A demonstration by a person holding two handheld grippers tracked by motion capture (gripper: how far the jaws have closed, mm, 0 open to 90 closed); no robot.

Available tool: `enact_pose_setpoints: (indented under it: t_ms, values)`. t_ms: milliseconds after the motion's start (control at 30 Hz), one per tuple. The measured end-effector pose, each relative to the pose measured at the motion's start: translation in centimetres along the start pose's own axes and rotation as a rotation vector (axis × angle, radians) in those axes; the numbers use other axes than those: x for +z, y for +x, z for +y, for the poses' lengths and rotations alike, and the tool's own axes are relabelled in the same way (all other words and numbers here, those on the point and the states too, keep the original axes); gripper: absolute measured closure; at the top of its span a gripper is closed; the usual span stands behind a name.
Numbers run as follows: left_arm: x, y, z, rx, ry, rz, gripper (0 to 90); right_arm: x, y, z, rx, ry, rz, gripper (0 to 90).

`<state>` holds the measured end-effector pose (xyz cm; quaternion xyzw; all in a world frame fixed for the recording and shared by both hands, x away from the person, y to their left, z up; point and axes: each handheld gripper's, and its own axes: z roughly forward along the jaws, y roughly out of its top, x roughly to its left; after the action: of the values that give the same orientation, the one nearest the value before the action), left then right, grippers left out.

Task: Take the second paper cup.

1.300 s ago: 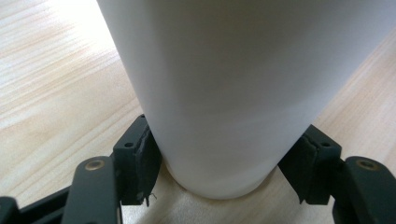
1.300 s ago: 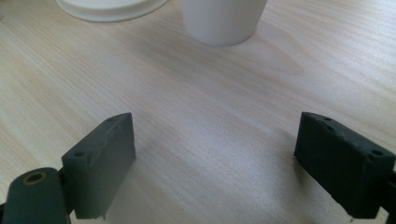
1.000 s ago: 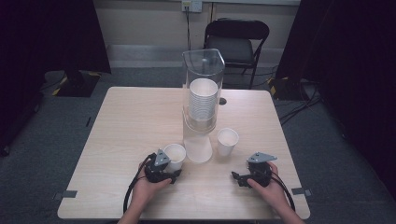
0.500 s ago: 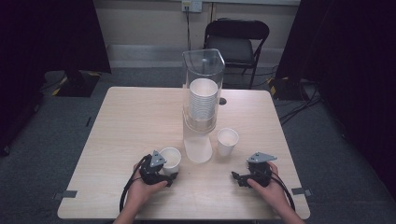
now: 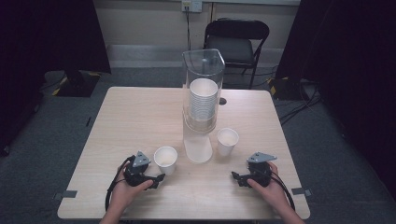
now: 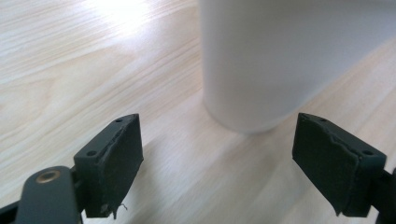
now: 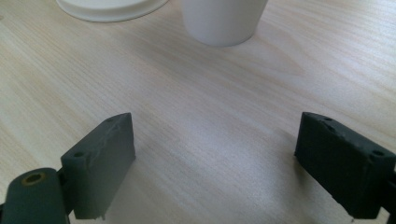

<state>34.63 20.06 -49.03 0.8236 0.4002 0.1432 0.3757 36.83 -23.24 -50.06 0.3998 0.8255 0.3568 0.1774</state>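
White paper cup (image 5: pixel 166 158), short and open-topped, stands upright on the pale wood-grain table (image 5: pixel 140 116), just beyond the left gripper (image 5: pixel 159 178).

Left gripper: jaws spread wide and empty. In the left gripper view the cup's lower wall (image 6: pixel 275 70) sits ahead of the black pads (image 6: pixel 119 163), not yet between them. Over the last second this gripper has drawn back slightly toward the table's near edge, and the cup has stayed where it was, free of contact. Judgement: the cup has been set down or the approach reset; a fresh forward reach would be needed to grasp it.

Right gripper (image 5: pixel 236 176): jaws likewise wide apart, holding nothing, unchanged in position. Its view shows bare table between the jaws, with a second white paper cup (image 7: pixel 223 18) farther ahead.

Hands: the left hand (image 5: pixel 126 191) and right hand (image 5: pixel 271 186) both rest low on the table near its front edge, grippers pointing inward toward each other.

Beyond: the tall clear plastic cup dispenser (image 5: pixel 201 98) with its stack of white cups (image 5: pixel 203 100) stands at table centre, between the two loose cups.
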Motion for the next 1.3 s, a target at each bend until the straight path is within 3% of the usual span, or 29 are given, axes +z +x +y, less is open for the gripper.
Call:
enact_pose_setpoints:
  t_ms: [367, 900, 1300]
  values:
    - [-1.6, 1.9, -1.3, 0.011, 0.007, -0.006, 16.5, 0.0, 0.0, 0.0, 0.0, 0.0, 0.0, 11.4]
    - [-2.8, 4.0, -2.6, -0.017, 0.005, -0.002, 15.9, 0.0, 0.0, 0.0, 0.0, 0.001, 0.0, 11.4]
    - [-3.9, 5.6, -3.9, -0.021, 0.029, 0.046, 15.9, 0.0, 0.0, 0.0, -0.001, 0.0, 0.0, 11.4]
